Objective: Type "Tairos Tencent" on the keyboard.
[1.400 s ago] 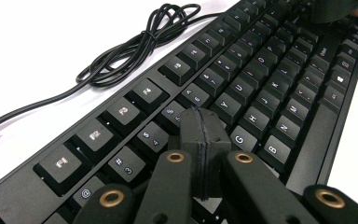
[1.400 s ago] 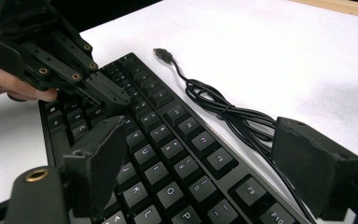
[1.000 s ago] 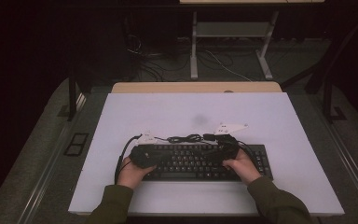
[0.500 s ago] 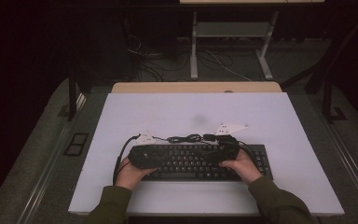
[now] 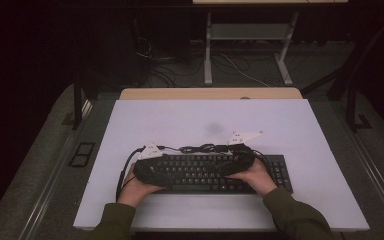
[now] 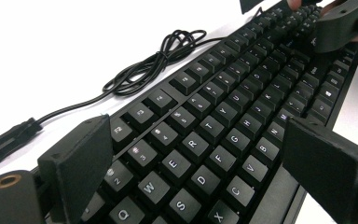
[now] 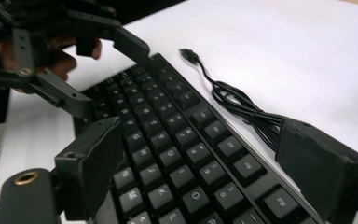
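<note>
Your keyboard [image 5: 215,172] lies flat on the white counter [image 5: 280,125], toward the near edge, with a bare strip of counter between it and that edge. Its bundled cable [image 5: 200,148] sits just behind the back edge, so the room there is tight. Beyond the cable the counter runs open to its far edge, and both side margins are free.

Your left tool [image 6: 200,158] has its jaws spread, one over each long edge of the keyboard, pads off the keys. They have just been opening: a second ago the keyboard's left end sat higher in the high view, and now it is down.

Your right tool [image 7: 214,158] also stands spread across the keyboard's right half, one jaw beside the cable, nothing pinched.
</note>
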Motion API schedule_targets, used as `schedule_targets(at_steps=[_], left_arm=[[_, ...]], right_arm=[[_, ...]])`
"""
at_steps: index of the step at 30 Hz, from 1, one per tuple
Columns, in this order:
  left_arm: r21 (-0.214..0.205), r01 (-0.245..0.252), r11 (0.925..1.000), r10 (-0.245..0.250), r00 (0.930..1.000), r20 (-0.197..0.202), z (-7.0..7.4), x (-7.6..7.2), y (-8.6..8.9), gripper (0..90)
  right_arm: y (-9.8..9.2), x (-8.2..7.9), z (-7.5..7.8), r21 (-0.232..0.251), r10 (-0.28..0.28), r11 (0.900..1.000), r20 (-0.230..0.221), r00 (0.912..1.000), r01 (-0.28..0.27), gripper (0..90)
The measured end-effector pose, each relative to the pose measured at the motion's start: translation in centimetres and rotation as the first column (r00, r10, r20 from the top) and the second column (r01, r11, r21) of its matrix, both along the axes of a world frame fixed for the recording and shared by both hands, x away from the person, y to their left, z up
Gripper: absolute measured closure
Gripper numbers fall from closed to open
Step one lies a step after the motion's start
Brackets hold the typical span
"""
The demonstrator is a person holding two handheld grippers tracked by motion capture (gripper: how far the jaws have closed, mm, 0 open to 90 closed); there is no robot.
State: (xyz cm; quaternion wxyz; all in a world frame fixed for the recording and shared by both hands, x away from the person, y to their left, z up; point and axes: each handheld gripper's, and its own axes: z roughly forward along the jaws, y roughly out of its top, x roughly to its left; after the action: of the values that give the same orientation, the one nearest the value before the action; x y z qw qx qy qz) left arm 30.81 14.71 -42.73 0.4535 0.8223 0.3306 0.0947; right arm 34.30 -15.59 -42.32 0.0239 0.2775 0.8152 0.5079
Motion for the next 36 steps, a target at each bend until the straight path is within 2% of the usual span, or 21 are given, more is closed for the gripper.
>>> schedule_targets(at_steps=[2, 11, 17, 19, 30, 36], left_arm=[[-0.009, -0.002, 1.0000, 0.002, 1.0000, -0.001, -0.04, -0.10, 0.06, 8.3], [-0.010, 0.011, 0.9999, -0.011, 0.9999, 0.002, -0.13, -0.16, -0.10, 8.4], [-0.021, 0.013, 0.9997, -0.013, 0.9999, 0.002, -0.20, -0.15, 0.00, 8.7], [-0.019, 0.016, 0.9997, -0.016, 0.9999, 0.006, -0.25, -0.18, -0.01, 8.8], [-0.022, 0.008, 0.9997, -0.007, 0.9998, 0.020, -0.04, -0.69, 0.15, 8.8], [-0.025, 0.014, 0.9996, -0.013, 0.9996, 0.024, 0.04, -0.67, 0.09, 8.8]], right_arm=[[0.05, 0.02, 0.09, 0.008, 0.008, 0.9999, -0.010, 0.9999, -0.008, 15.2], [0.06, -0.14, 0.10, -0.019, 0.031, 0.9993, -0.014, 0.9994, -0.032, 35.0], [0.04, -0.13, 0.08, -0.014, 0.036, 0.9993, -0.021, 0.9992, -0.036, 48.6], [0.12, -0.20, 0.04, -0.028, 0.035, 0.9990, -0.016, 0.9993, -0.035, 54.6], [0.64, -0.44, 0.02, -0.035, 0.072, 0.9967, -0.026, 0.9971, -0.073, 87.6], [0.87, -0.66, -0.13, -0.065, 0.082, 0.9943, -0.036, 0.9960, -0.084, 89.3]])
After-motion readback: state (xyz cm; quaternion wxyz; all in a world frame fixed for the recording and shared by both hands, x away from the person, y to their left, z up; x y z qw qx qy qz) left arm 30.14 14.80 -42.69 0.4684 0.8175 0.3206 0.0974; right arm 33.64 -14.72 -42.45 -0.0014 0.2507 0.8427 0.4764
